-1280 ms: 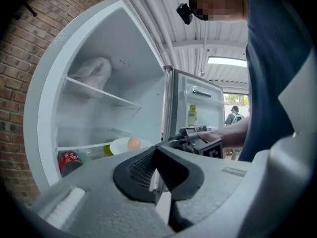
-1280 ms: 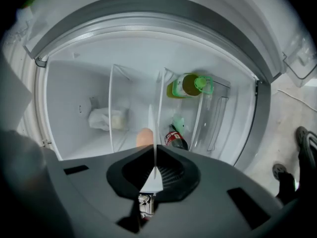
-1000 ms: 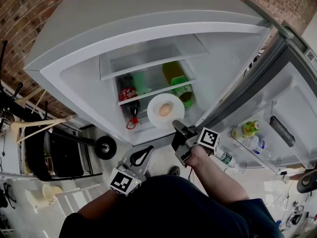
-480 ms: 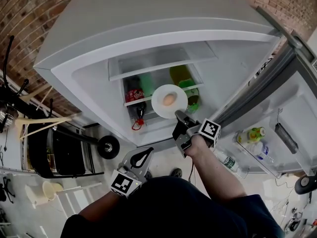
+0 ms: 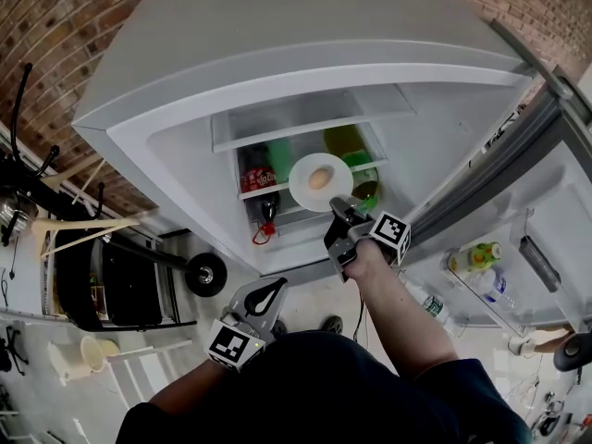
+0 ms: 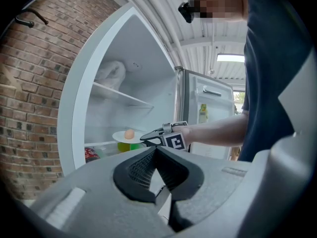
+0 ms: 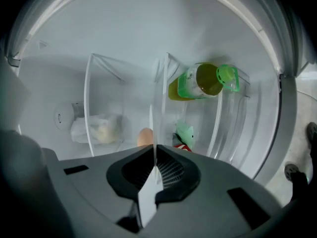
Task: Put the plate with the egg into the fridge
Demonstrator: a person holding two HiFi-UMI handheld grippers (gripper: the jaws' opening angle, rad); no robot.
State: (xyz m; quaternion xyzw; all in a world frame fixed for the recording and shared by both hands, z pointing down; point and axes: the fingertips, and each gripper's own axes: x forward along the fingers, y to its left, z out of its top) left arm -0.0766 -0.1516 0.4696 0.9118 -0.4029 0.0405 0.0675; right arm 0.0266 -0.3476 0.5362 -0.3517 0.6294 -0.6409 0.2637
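Note:
A white plate with a brown egg on it is held level at the open fridge, just in front of the middle glass shelf. My right gripper is shut on the plate's near rim. In the right gripper view the plate shows edge-on, clamped between the jaws of that gripper, with the egg just beyond. My left gripper hangs low near my body, shut and empty. From the left gripper view I see the plate and egg.
Behind the plate stand a red cola bottle and green bottles on the lower shelf. The open door at right carries bottles in its rack. A black cart and its wheel stand left of the fridge by a brick wall.
My right gripper has carried the plate with the egg farther toward the fridge's shelves. My left gripper has stayed low in much the same place.

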